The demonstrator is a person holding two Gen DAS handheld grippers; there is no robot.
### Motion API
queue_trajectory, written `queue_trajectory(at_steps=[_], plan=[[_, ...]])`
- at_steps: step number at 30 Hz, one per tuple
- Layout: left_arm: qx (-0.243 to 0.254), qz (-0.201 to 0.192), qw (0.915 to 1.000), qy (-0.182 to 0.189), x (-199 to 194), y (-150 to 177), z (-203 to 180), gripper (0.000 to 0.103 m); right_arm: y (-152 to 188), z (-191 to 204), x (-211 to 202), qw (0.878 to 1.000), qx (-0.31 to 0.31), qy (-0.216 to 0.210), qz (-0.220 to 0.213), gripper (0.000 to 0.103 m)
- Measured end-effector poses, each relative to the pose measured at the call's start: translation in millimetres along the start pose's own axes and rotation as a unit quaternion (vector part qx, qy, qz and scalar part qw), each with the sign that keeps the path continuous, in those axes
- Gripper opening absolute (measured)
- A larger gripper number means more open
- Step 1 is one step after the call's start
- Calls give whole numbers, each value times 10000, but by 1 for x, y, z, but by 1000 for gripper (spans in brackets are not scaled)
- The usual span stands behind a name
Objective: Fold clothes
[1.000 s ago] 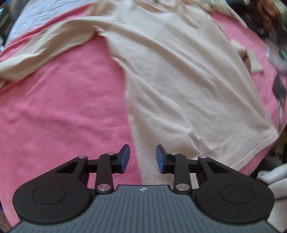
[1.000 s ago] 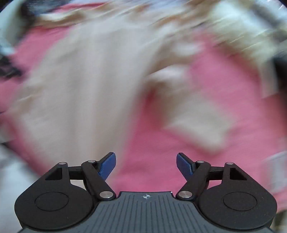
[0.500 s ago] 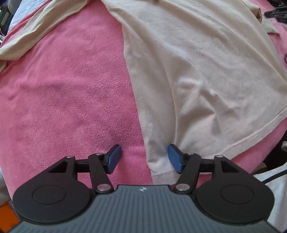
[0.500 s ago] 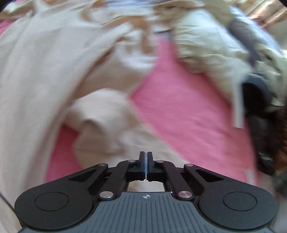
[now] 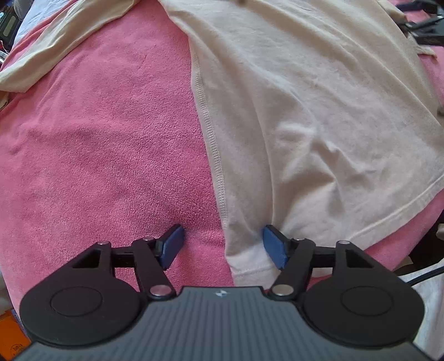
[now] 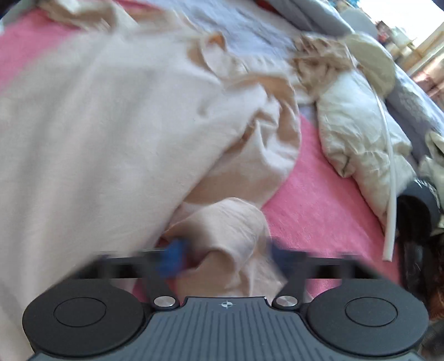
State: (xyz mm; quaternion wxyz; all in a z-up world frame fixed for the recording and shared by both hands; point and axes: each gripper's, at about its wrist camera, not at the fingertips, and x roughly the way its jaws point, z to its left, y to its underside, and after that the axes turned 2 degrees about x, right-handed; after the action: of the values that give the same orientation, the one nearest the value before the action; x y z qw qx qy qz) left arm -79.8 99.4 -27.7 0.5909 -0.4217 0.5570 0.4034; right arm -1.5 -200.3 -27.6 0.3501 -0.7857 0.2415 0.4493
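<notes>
A beige long-sleeved shirt lies spread on a pink towel. One sleeve stretches off to the upper left. My left gripper points down at the shirt's near hem corner. Its jaws are opening and straddle the side seam, one blue pad on the towel and the other on the cloth, without pinching it. In the right wrist view the shirt fills the left side. Its other sleeve's crumpled cuff lies between the blurred, spread fingers of my right gripper.
A cream pillow and crumpled tan cloth lie at the right, with a white tube and a dark object beside them. Grey-blue bedding is behind. The towel's edge drops off at the lower right.
My left gripper came down close over the hem corner and its jaws widened. My right gripper swung to the sleeve cuff; its jaws were apart, then together, and now show apart and blurred.
</notes>
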Motion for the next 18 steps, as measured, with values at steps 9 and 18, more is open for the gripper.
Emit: queue_trajectory(at_steps=[9,18], plan=[[-54,-131,9999,39,-1,5,4,69,21,-82,-28,9699,813,2293,-88,9],[-160,22,9998,123,-15,6,22,70,50,-89,36,9818,902,1259,1103,41]])
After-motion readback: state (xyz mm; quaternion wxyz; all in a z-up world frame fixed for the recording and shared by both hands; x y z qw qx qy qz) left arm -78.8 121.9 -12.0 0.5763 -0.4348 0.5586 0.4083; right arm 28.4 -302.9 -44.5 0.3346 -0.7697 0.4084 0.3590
